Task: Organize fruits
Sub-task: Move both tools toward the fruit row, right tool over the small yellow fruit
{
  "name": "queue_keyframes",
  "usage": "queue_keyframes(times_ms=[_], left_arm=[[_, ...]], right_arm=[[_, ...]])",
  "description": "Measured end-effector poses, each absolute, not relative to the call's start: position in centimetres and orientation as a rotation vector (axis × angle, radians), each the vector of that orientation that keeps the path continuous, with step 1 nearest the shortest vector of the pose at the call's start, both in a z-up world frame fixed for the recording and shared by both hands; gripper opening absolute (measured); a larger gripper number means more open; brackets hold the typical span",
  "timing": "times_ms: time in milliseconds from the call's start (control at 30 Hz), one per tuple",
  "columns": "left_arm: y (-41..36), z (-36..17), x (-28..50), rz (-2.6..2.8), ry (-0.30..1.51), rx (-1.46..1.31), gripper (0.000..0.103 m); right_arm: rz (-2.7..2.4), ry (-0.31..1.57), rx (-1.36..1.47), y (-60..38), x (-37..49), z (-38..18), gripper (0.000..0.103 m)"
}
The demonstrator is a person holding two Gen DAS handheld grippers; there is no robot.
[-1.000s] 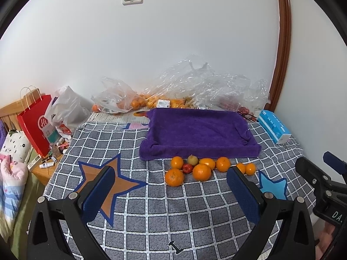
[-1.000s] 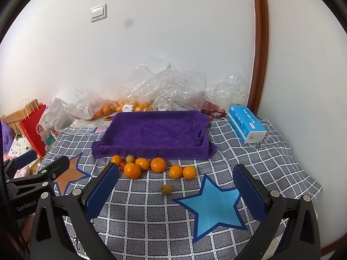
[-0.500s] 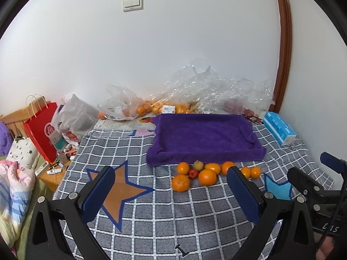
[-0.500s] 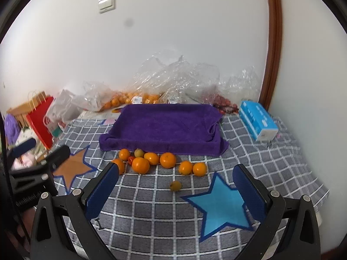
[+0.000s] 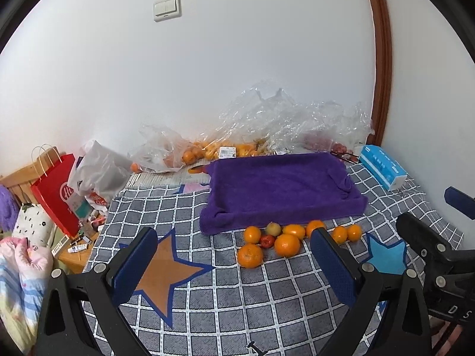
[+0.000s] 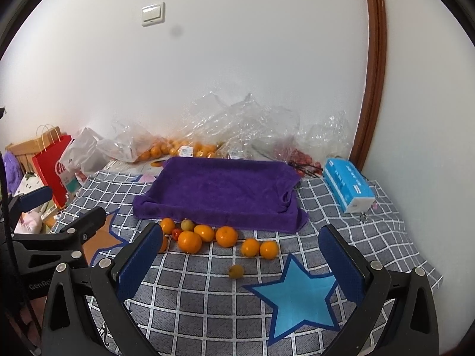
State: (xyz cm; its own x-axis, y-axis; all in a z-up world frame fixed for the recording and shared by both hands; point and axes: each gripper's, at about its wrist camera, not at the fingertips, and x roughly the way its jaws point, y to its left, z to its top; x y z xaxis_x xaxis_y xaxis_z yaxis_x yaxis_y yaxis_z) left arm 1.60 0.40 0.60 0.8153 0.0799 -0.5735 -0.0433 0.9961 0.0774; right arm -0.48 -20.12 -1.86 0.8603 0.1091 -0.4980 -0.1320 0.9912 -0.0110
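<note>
Orange and yellow fruit lies in a loose row [image 5: 285, 237] on the checked cloth [image 6: 207, 305], just ahead of both pairs of tongs and touching or nearly touching the near edge of the purple towel-lined tray [image 5: 282, 187], which holds nothing yet. I read this as the very start: no fruit is picked up, and I am lining up for a first grasp. My left tongs [image 5: 234, 267] stand wide apart with nothing between them, the big oranges showing in the gap ahead; my right tongs [image 6: 240, 264] are equally spread and empty. The next move, as I judge it, calls for lowering one pair over a single fruit at the edge of the cluster, closing gently so it does not roll, then lifting it beyond the row onto the tray. The right view shows me a small yellowish fruit [image 6: 236, 271] lying apart, nearer my tongs than the row, which the left view hides behind its right finger. The left view, in turn, shows the lowest orange [image 5: 250, 255] whole, which the right view half hides behind its left finger.
</note>
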Motion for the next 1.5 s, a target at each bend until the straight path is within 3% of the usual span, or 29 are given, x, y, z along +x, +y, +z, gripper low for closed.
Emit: queue_keyframes(times_ms=[367,800,1333,1500], left_arm=[[2.6,-1.3,3.4,0.109,0.635,-0.015,0.103],[3.8,-4.7,7.3,0.105,0.709,-0.019,0.103],[4.5,-9.7,10.3,0.115,0.834,-0.009,0.101],[6.9,-11.1,10.2,0.133,0.853,-0.075,0.094]], right_arm=[[0.125,0.474,-0.048,-20.2,0.5,-1.7,0.103],[0.142,0.619,0.043,-23.0,5.4,-6.8,0.1],[0.173,0.834,0.109,-22.2,8.3,-16.3,0.067],[0.188,0.854,0.123,-21.7,8.7,-17.8,0.059]])
